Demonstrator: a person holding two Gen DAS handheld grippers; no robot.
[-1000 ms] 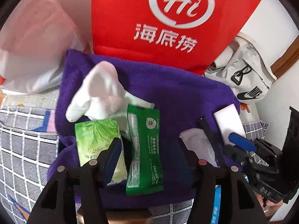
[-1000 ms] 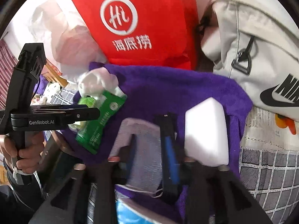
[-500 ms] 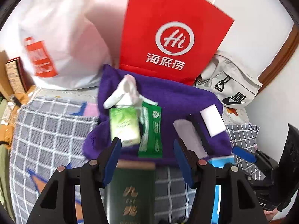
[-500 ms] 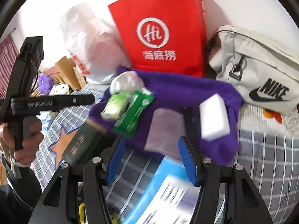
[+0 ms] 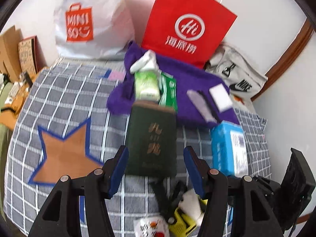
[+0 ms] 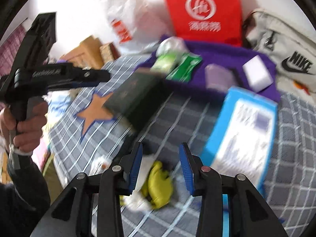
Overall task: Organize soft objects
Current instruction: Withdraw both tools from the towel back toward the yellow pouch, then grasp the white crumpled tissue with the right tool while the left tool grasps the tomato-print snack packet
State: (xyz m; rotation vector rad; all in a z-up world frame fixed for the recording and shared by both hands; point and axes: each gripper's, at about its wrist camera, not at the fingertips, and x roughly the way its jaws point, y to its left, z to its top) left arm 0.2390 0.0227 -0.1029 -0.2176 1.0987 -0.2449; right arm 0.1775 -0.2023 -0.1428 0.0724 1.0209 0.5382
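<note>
A purple towel [image 5: 189,79] [image 6: 223,51] lies at the back of the checked bed cover. On it rest a white sock [image 5: 145,61], a light green tissue pack [image 5: 146,86] [image 6: 165,62], a dark green wipes pack [image 5: 168,89] [image 6: 185,67], a pale mask pack [image 5: 199,104] [image 6: 217,77] and a white sponge [image 5: 221,96] [image 6: 256,73]. My left gripper [image 5: 156,167] is open and empty above a dark green box [image 5: 153,136]. My right gripper [image 6: 161,166] is open and empty above a yellow soft toy [image 6: 158,187] [image 5: 180,222].
A blue box [image 5: 229,148] [image 6: 241,134] lies right of the dark green box [image 6: 138,100]. A red paper bag [image 5: 187,21], a white Miniso bag [image 5: 92,19] and a grey Nike bag [image 5: 239,77] stand behind the towel. Cardboard boxes [image 5: 11,49] stand far left.
Both grippers have pulled back from the towel towards the near side of the bed. Both are open and empty, and the boxes and yellow toy have come into view.
</note>
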